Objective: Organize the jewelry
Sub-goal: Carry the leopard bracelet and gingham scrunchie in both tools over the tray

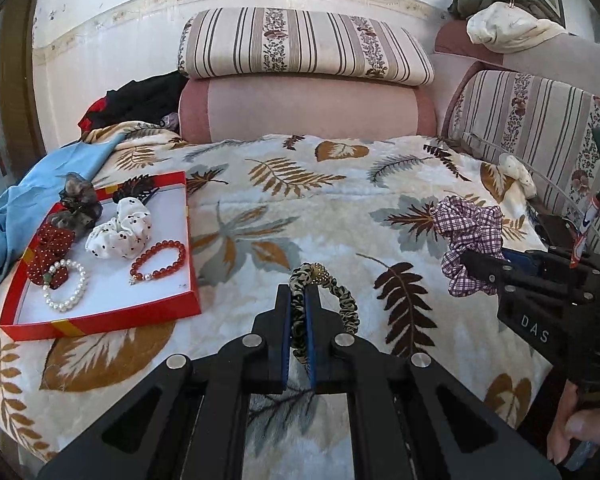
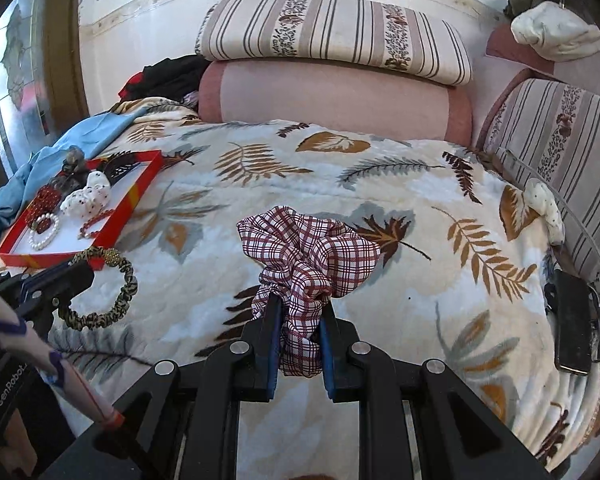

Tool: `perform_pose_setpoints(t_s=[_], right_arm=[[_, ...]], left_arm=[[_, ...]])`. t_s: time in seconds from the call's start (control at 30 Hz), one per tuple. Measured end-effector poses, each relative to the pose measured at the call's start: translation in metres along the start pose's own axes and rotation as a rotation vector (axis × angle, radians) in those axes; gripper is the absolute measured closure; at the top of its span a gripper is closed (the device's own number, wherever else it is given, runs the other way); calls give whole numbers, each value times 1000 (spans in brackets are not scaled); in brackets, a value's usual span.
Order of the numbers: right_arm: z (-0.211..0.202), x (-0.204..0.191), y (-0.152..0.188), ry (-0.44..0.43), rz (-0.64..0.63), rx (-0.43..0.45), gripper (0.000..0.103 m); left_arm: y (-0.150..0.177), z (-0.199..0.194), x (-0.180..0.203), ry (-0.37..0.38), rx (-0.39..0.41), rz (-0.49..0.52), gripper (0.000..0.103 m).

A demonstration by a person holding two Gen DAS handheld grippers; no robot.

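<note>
My left gripper [image 1: 299,294] is shut on a leopard-print hair band [image 1: 342,300], held just above the leaf-print blanket; the band also shows in the right wrist view [image 2: 120,300]. My right gripper [image 2: 300,308] is shut on a red-and-white plaid scrunchie [image 2: 312,252], which also shows in the left wrist view [image 1: 468,236]. A red tray [image 1: 100,318] with a white floor lies at the left. It holds a white dotted scrunchie [image 1: 120,232], a red bead bracelet [image 1: 160,260], a pearl bracelet [image 1: 70,288], a red dotted scrunchie [image 1: 50,248] and a dark gauzy scrunchie [image 1: 78,200].
Blue cloth [image 1: 24,208] lies left of the tray. Striped and pink cushions [image 1: 300,80] stand at the back. A white dotted scrunchie [image 2: 546,208] and a black phone [image 2: 574,320] lie at the blanket's right edge, by a striped cushion [image 2: 560,140].
</note>
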State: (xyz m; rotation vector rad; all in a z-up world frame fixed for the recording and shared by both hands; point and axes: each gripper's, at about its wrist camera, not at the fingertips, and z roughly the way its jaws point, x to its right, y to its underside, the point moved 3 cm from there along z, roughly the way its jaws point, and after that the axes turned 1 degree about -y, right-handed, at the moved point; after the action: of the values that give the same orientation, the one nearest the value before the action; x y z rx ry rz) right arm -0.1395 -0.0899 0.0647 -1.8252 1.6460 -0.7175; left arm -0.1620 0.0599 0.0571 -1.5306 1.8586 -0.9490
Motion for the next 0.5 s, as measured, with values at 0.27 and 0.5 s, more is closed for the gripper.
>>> perform_pose_setpoints(t_s=[0.27,0.5], right_arm=[[-14,-16,-3,14,-53,21,84],[-22,-30,-8,22,-98,40,84]], left_arm=[[-1,-8,-5,0,14,-12,97],[-1,-14,-12,-6,24,-33,97]])
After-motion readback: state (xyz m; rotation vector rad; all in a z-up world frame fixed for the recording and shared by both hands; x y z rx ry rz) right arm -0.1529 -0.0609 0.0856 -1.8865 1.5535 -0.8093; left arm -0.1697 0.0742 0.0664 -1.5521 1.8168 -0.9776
